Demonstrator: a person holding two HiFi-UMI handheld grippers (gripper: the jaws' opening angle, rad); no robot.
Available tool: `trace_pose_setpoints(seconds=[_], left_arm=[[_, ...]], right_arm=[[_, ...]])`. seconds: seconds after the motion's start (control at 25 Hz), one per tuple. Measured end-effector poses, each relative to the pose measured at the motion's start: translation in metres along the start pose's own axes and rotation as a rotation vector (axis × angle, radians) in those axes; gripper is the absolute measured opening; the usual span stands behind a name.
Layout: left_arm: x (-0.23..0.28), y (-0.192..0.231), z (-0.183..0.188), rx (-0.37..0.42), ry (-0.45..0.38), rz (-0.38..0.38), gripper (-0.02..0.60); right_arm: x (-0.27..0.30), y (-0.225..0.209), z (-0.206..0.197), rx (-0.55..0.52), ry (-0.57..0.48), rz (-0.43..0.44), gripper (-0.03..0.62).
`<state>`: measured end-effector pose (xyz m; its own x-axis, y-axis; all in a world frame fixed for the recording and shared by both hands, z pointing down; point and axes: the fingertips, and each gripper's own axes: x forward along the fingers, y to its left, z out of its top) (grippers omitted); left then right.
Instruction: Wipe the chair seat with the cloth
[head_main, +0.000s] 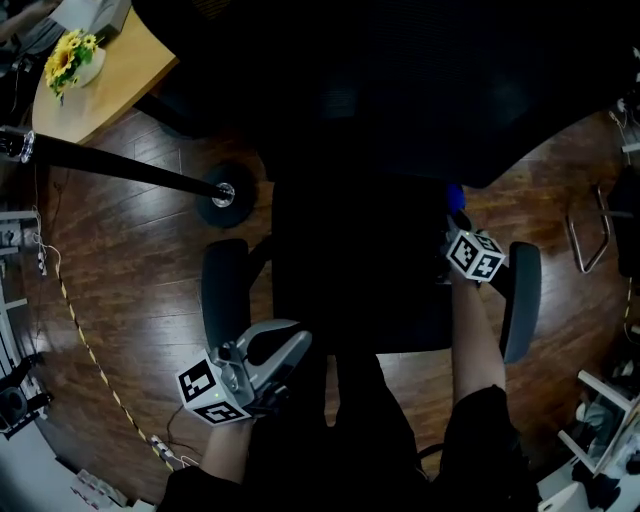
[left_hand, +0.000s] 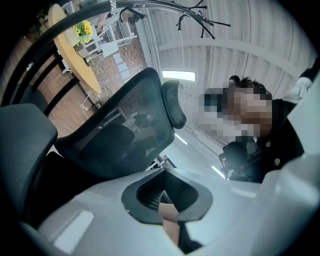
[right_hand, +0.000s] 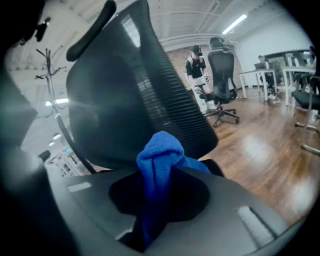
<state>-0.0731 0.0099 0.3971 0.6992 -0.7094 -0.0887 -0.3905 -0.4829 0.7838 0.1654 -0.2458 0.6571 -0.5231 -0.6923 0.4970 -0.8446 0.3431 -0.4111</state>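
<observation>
From above I see a black office chair whose dark seat (head_main: 360, 275) lies between two grey armrests, the left armrest (head_main: 224, 290) and the right armrest (head_main: 522, 300). My right gripper (head_main: 462, 228) is over the seat's right edge, shut on a blue cloth (head_main: 455, 195). In the right gripper view the blue cloth (right_hand: 160, 152) bunches up between the jaws of the right gripper (right_hand: 159, 172), with the chair's mesh back (right_hand: 135, 90) behind. My left gripper (head_main: 285, 352) hangs at the seat's front left corner. In its own view the left gripper (left_hand: 164, 171) is shut, and it faces the chair back (left_hand: 125, 130).
A round wooden table (head_main: 110, 90) with yellow flowers (head_main: 70, 55) stands at the far left. A black pole leads to a round base (head_main: 222, 195) on the wood floor. A metal frame (head_main: 590, 230) stands at the right. Another office chair (right_hand: 222, 70) and a standing person (right_hand: 196, 62) are farther off.
</observation>
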Motion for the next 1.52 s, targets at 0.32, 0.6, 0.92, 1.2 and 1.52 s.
trace_pose_setpoints(seconds=[0.32, 0.6, 0.92, 1.2, 1.52], left_arm=[[-0.022, -0.007, 0.017, 0.017, -0.070, 0.004, -0.002], [-0.046, -0.008, 0.024, 0.021, -0.138, 0.038, -0.002], [-0.066, -0.007, 0.020, 0.017, -0.131, 0.054, -0.002], [-0.048, -0.008, 0.002, 0.008, -0.079, 0.008, -0.002], [-0.013, -0.010, -0.013, -0.005, -0.019, -0.049, -0.002]], right_arm=[[0.038, 0.208, -0.056, 0.048, 0.061, 0.388, 0.061], [0.098, 0.328, -0.126, -0.130, 0.301, 0.429, 0.061], [0.108, 0.332, -0.170, -0.249, 0.353, 0.340, 0.061], [0.083, 0.221, -0.155, -0.191, 0.317, 0.154, 0.061], [-0.004, 0.024, -0.099, -0.132, 0.262, -0.175, 0.061]])
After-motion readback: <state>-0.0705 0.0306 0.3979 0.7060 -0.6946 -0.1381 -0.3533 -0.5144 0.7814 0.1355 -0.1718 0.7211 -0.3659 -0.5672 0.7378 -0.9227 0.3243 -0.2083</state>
